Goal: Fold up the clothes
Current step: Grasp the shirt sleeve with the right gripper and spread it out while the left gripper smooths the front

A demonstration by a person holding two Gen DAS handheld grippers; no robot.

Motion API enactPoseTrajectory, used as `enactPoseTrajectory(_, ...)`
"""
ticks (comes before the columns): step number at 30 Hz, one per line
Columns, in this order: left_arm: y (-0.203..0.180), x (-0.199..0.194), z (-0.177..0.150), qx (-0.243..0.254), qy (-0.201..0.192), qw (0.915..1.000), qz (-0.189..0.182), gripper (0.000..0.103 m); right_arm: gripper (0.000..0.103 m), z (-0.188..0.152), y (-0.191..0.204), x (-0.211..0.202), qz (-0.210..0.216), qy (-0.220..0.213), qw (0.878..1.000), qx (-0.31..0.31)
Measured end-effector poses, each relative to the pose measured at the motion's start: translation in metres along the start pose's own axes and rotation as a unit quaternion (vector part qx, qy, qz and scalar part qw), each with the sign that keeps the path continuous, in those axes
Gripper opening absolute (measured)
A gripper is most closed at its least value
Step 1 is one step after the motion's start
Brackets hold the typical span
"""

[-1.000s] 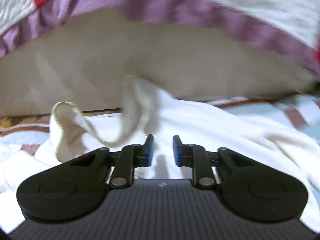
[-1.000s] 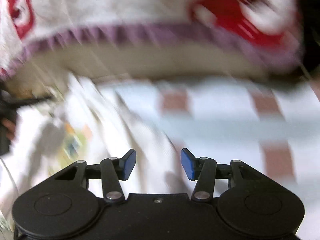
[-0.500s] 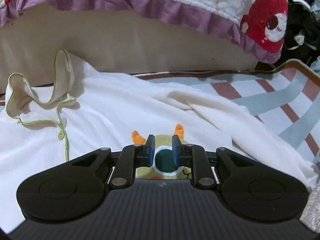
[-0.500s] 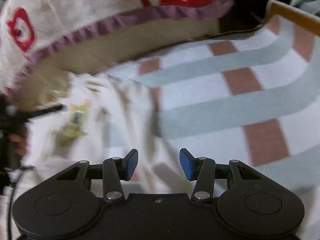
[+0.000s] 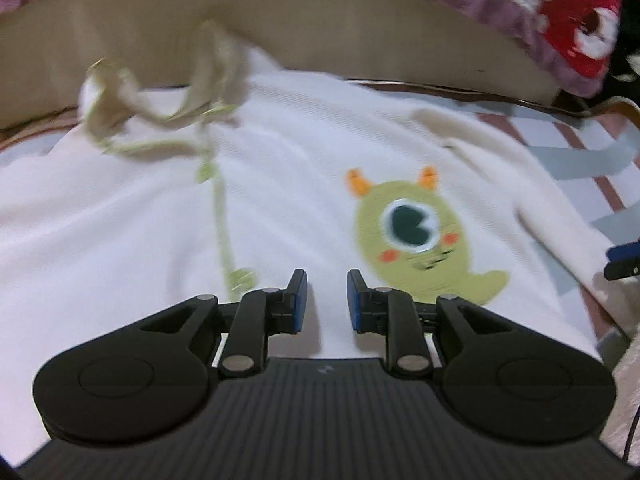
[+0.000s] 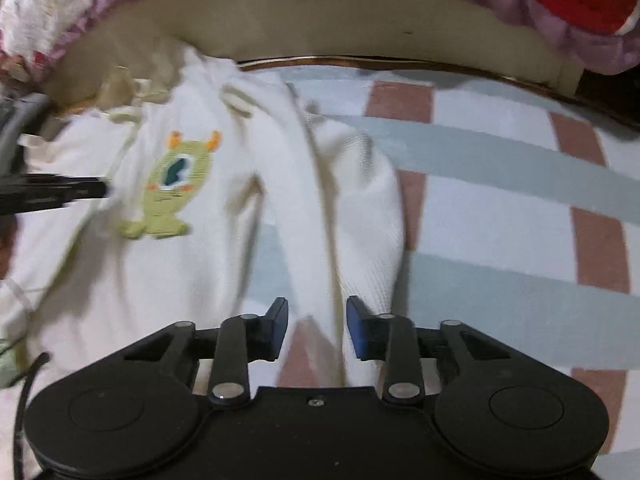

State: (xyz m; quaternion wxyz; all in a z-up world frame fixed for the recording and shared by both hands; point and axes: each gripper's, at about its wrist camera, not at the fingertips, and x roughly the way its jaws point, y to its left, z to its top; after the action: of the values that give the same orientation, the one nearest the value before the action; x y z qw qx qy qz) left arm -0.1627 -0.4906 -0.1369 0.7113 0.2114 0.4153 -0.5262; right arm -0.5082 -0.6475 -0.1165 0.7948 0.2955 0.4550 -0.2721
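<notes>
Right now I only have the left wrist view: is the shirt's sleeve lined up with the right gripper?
Observer: Yes. The sleeve runs between the right gripper's fingers; its jaws are closing, pads not pressing yet.
Operator: Is the sleeve lying on the shirt body?
Observer: Not near the gripper; a strip of striped rug shows between them.
Operator: And my other gripper?
Observer: The left gripper pokes in from the left edge, just left of the monster print.

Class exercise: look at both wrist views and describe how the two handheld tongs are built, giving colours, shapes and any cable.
Both the left tongs and right tongs are matte black, with rounded lobes on each side, hinged link bars with silver pins and blue pads. The left body is ribbed. A black cable runs beside the right one.
</notes>
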Motion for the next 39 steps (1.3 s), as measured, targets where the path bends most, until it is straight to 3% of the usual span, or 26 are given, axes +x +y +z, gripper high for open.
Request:
enactPoseTrajectory(2, 0.010, 0.001, -0.004, -0.028, 0.000, 0.9996, -0.001, 0.021, 0.037, -0.002, -0.012, 0.011, 0.004, 0.012, 1.000, 0.020)
enactPoseTrajectory(3, 0.015, 0.002, -0.006, -0.042, -0.001, 0.9991, -0.002, 0.021, 0.025, -0.004, -0.014, 0.012, 0.009, 0.001, 1.000, 0.025)
enactPoseTrajectory(4, 0.019, 0.002, -0.007, -0.054, -0.002, 0.9986, -0.001, 0.021, 0.006, -0.005, -0.016, 0.009, 0.009, -0.012, 0.999, 0.028)
enactPoseTrajectory(5, 0.022, 0.002, -0.008, -0.064, -0.004, 0.9980, 0.002, 0.021, 0.003, -0.005, -0.018, 0.003, 0.006, -0.028, 0.999, 0.037)
enactPoseTrajectory(8, 0.023, -0.001, -0.005, -0.068, -0.017, 0.9975, 0.005, 0.021, 0.003, 0.000, -0.026, -0.042, 0.003, -0.118, 0.991, 0.057)
enactPoseTrajectory(12, 0.022, -0.005, 0.000, -0.065, -0.034, 0.9973, 0.009, 0.021, 0.003, 0.028, -0.052, -0.113, -0.052, -0.218, 0.972, 0.065)
enactPoseTrajectory(16, 0.019, -0.012, 0.003, -0.075, -0.043, 0.9962, 0.011, 0.021, 0.002, 0.076, -0.065, -0.129, -0.137, -0.225, 0.965, -0.006)
enactPoseTrajectory(21, 0.015, -0.013, 0.005, -0.064, -0.046, 0.9968, 0.014, 0.023, 0.001, 0.141, -0.088, -0.091, -0.207, -0.190, 0.958, -0.059)
enactPoseTrajectory(24, 0.010, -0.005, 0.007, -0.058, -0.042, 0.9973, 0.014, 0.023, 0.004, 0.164, -0.113, -0.052, -0.242, -0.179, 0.952, -0.057)
enactPoseTrajectory(25, 0.007, -0.002, 0.008, -0.055, -0.042, 0.9975, 0.013, 0.023, 0.009, 0.168, -0.121, -0.039, -0.254, -0.179, 0.949, -0.057)
enactPoseTrajectory(26, 0.004, 0.000, 0.009, -0.050, -0.042, 0.9978, 0.011, 0.023, 0.021, 0.170, -0.130, -0.030, -0.264, -0.176, 0.947, -0.043)
enactPoseTrajectory(29, -0.005, 0.007, 0.011, -0.034, -0.043, 0.9985, 0.006, 0.023, 0.020, 0.167, -0.152, -0.021, -0.284, -0.179, 0.942, 0.019)
enactPoseTrajectory(32, -0.014, 0.013, 0.015, -0.015, -0.050, 0.9986, 0.002, 0.025, 0.025, 0.143, -0.171, -0.036, -0.247, -0.205, 0.940, 0.114)
enactPoseTrajectory(35, -0.019, 0.020, 0.015, -0.011, -0.050, 0.9987, -0.002, 0.026, 0.031, 0.102, -0.189, -0.041, -0.163, -0.196, 0.942, 0.220)
enactPoseTrajectory(38, -0.024, 0.026, 0.012, -0.016, -0.049, 0.9986, -0.007, 0.026, 0.041, 0.049, -0.196, -0.033, -0.069, -0.178, 0.931, 0.312)
enactPoseTrajectory(39, -0.026, 0.027, 0.011, -0.019, -0.050, 0.9986, -0.008, 0.026, 0.043, 0.036, -0.191, -0.031, -0.062, -0.182, 0.926, 0.324)
